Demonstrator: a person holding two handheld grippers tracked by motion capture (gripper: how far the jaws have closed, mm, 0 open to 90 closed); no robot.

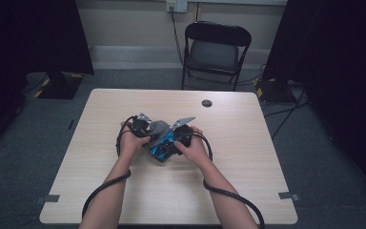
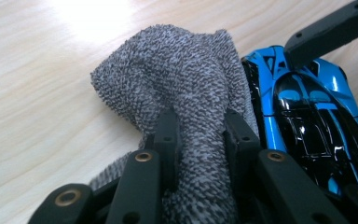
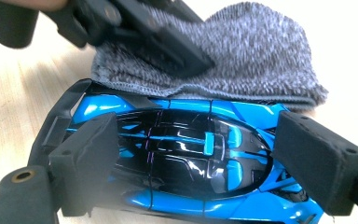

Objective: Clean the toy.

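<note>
Person at a light wooden table [image 1: 124, 191], a claw in each hand, both working mid-table on one small toy.

Right gripper [image 3: 205, 158]: jaws clamped on a blue and black toy car [image 3: 191, 163], one pad on each end of it, so the car lies crosswise between them. Grip looks firm; the car sits low against the tabletop, tilted a little.

Left gripper [image 2: 203, 135]: jaws closed on a bunched fold of grey knitted cloth [image 2: 191, 84]. The cloth rises out ahead of the jaw tips in a loose hump and spills back under them. The car [image 2: 307, 121] lies just to the right of this claw, its flank touching the cloth edge.

From the right claw's side, the cloth [image 3: 261, 56] is draped along the far side of the car, just past its pads, touching the bodywork along one long edge. The left claw comes in from the upper left there, blurred.

From above, the left gripper [image 1: 140, 126] and right gripper [image 1: 181, 133] sit close together, cloth [image 1: 159, 128] between them, car [image 1: 164, 145] just under the right one.

Judgement: this reads as wiping the car with the cloth. Done: both things picked up, car steadied, cloth brought to one side. Left: roof, near side and ends appear untouched by the cloth. Early to middle stage, I'd say.

Beyond the table: a black folding chair [image 1: 217, 47], a small dark disc [image 1: 207, 103] near the table's far edge.
</note>
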